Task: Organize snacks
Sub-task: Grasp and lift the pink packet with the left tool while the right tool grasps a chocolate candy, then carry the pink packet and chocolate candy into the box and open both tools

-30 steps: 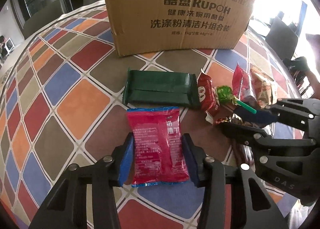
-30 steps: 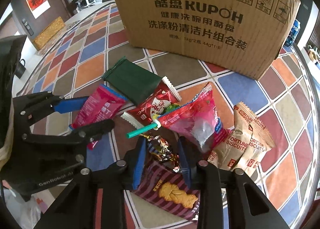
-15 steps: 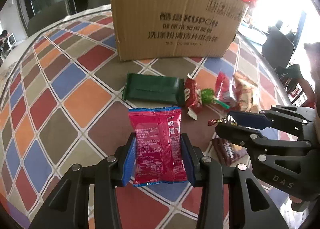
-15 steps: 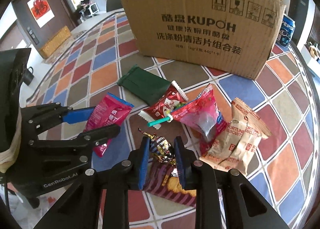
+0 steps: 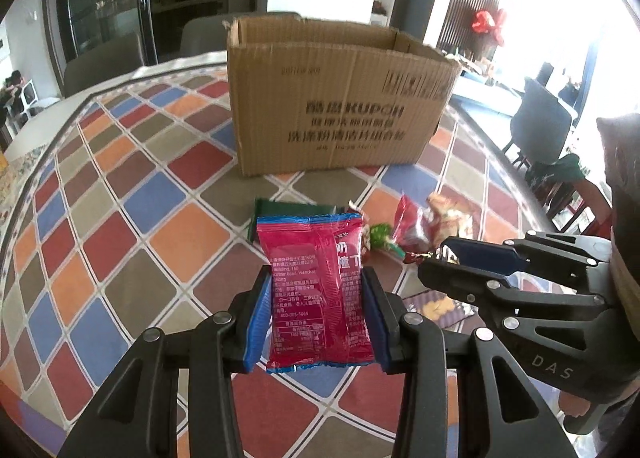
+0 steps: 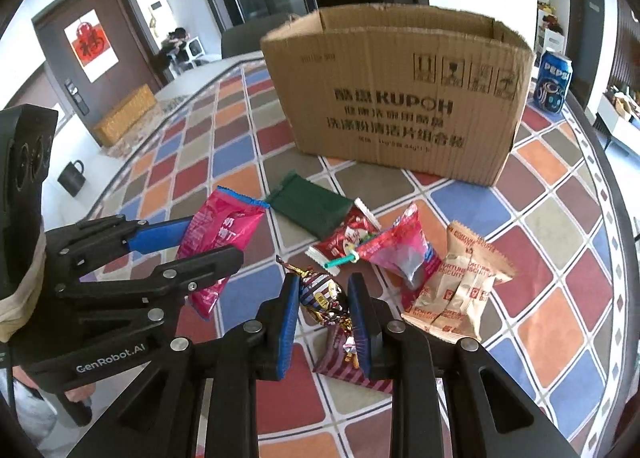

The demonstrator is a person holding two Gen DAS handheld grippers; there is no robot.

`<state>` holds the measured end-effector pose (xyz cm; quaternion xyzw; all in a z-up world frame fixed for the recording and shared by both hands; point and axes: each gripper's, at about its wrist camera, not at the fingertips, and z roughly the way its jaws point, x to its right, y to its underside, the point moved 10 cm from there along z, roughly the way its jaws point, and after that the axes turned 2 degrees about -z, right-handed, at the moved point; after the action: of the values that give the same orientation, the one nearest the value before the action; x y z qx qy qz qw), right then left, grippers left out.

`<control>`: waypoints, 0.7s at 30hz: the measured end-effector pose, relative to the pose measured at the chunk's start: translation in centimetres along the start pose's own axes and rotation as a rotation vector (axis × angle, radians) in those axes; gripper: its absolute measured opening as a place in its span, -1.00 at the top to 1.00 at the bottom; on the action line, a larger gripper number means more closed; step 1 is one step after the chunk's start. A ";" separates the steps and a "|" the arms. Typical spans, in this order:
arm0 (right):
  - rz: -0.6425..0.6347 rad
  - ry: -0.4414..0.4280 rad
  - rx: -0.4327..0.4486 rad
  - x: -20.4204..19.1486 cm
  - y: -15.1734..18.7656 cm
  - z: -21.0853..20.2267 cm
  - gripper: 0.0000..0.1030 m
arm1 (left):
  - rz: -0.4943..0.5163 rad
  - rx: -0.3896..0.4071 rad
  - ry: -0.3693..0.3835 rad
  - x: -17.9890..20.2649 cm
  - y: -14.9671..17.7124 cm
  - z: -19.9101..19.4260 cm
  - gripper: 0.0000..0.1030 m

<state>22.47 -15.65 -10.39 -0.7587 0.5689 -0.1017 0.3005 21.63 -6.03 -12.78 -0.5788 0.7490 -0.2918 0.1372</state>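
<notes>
While the open cardboard box (image 5: 340,98) waits beyond, a pink snack packet (image 5: 318,290) is clamped across its lower half by the left gripper (image 5: 318,322), raised off the table. A foil-wrapped candy (image 6: 324,296) is pinched by the right gripper (image 6: 324,322). Both seem light, crinkly and slippery; mid-body grips are advised.

The left tongs (image 5: 316,314) clamp a pink snack packet (image 5: 318,294) above the table (image 5: 120,218) — cardboard box (image 5: 340,98) beyond, open-topped.
</notes>
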 end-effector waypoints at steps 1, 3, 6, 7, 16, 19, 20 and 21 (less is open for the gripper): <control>0.000 0.000 0.008 -0.1 -0.2 -0.3 0.50 | 0.001 0.007 0.000 0.1 -0.2 -0.2 0.19; 0.000 0.003 0.026 -0.1 -0.6 -1.0 0.50 | 0.005 0.026 0.002 0.2 -0.7 -0.9 0.19; -0.001 0.006 0.056 -0.2 -1.3 -2.0 0.50 | 0.011 0.052 0.005 0.5 -1.4 -1.7 0.19; -0.002 0.007 0.066 -0.2 -1.6 -2.3 0.50 | 0.012 0.058 0.006 0.6 -1.6 -1.9 0.19; 0.009 0.023 0.153 0.3 -4.1 -4.6 0.50 | 0.025 0.139 0.000 0.9 -4.5 -4.1 0.19; 0.013 0.029 0.174 0.5 -5.0 -5.0 0.50 | 0.033 0.168 -0.003 1.1 -5.7 -4.8 0.19; 0.013 0.029 0.182 0.5 -5.4 -5.2 0.50 | 0.036 0.174 -0.004 1.1 -5.9 -4.9 0.19; 0.011 0.032 0.190 0.6 -5.7 -5.4 0.50 | 0.039 0.186 -0.004 1.2 -6.4 -5.2 0.19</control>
<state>24.54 -17.02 -2.98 -0.7219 0.5657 -0.1655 0.3625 23.55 -6.73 -4.72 -0.5496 0.7295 -0.3561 0.1974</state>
